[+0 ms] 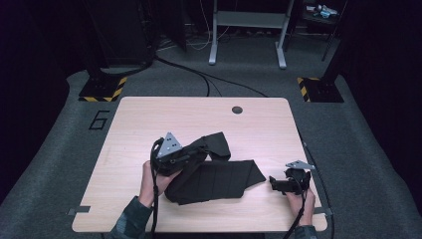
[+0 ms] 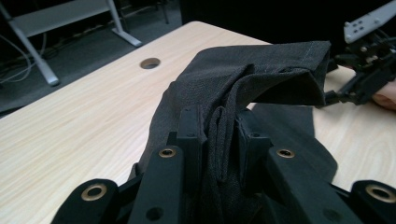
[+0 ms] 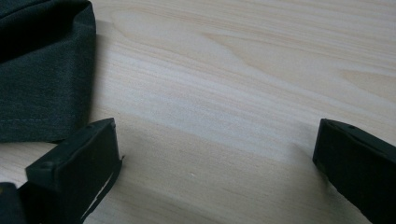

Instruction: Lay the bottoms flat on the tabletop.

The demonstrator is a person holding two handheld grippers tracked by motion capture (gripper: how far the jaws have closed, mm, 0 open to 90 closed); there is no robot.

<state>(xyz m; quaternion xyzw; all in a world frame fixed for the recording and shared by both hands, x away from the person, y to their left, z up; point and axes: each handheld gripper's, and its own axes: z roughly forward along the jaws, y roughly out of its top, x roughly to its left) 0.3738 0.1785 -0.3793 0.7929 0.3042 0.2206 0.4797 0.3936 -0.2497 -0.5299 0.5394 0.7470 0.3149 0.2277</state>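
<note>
With the left gripper [image 1: 191, 155] clamped on a bunched fold of the dark garment [image 1: 219, 179] at the table's [image 1: 149, 114] near middle, carry that fold over evenly while the right gripper [image 3: 215, 154], jaws apart, pins the garment's right edge.

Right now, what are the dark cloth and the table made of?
The dark cloth looks like woven fabric, matte charcoal: fine weave, a stitched hem and soft folds show. The table looks like pale wood or wood-look laminate, smooth, with grain lines; which one is hard to tell.
</note>
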